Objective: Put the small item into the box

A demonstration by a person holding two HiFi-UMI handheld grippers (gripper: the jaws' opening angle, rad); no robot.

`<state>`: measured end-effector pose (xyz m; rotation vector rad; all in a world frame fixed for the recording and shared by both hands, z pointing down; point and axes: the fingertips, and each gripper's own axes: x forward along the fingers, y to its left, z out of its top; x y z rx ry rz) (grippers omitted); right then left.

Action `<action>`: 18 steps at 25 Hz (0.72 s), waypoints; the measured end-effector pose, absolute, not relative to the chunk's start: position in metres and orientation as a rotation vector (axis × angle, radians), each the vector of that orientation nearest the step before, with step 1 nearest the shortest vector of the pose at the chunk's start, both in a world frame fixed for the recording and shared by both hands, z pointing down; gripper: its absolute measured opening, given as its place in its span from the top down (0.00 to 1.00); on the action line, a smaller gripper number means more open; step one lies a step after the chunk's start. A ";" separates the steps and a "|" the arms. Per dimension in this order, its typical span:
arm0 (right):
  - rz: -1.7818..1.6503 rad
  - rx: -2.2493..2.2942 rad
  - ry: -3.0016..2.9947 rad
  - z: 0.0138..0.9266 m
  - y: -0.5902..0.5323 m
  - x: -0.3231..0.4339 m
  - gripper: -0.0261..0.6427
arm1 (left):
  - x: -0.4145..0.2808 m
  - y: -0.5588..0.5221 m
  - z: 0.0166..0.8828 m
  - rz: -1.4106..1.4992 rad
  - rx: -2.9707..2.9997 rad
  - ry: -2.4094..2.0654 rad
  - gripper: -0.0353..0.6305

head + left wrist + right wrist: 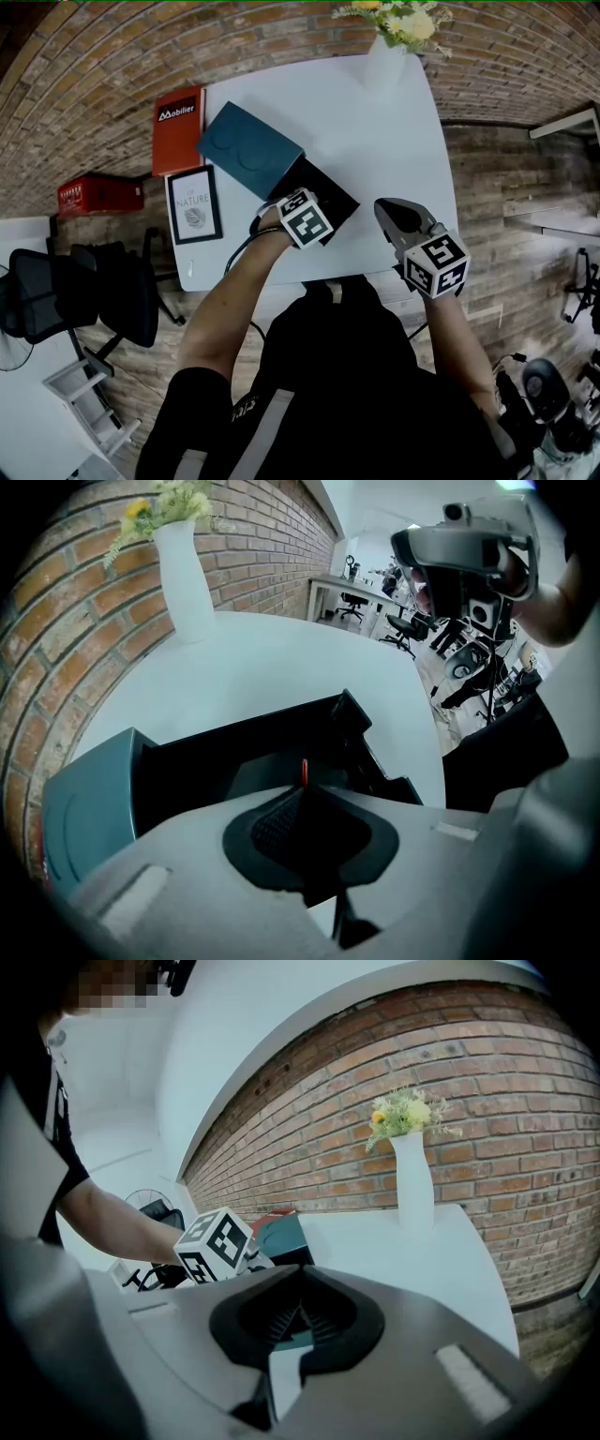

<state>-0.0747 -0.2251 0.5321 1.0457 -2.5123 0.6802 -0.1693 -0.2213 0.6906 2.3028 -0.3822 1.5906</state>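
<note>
Left gripper (302,789) above black box (225,747).
Grasping small red item (303,769); right gripper (298,1312) clenched, empty, beside the box.

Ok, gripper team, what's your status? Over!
Left gripper shut on small red item, over open black box. Right gripper shut, empty, off to the side. Nothing in the way.

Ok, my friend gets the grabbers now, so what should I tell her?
Left gripper: shut on a small red item, held over the open black box.
Right gripper: shut, empty, to the right of the box, above the white table.
Teal lid: off, lying next to the box.
Done: item is in the jaws.
Left: lower it into the box and let go.
</note>
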 end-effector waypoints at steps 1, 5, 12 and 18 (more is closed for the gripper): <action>0.681 1.045 -2.512 0.533 -0.225 -0.075 0.95 | -0.169 -0.221 0.691 1.594 2.303 -0.383 0.91; 0.685 1.038 -2.513 0.534 -0.224 -0.075 0.95 | -0.170 -0.222 0.692 1.615 2.309 -0.390 0.91; 0.691 1.025 -2.515 0.536 -0.222 -0.075 0.95 | -0.167 -0.216 0.691 1.610 2.352 -0.380 0.83; 0.682 1.007 -2.529 0.533 -0.223 -0.079 0.95 | -0.169 -0.219 0.688 1.615 2.372 -0.443 0.82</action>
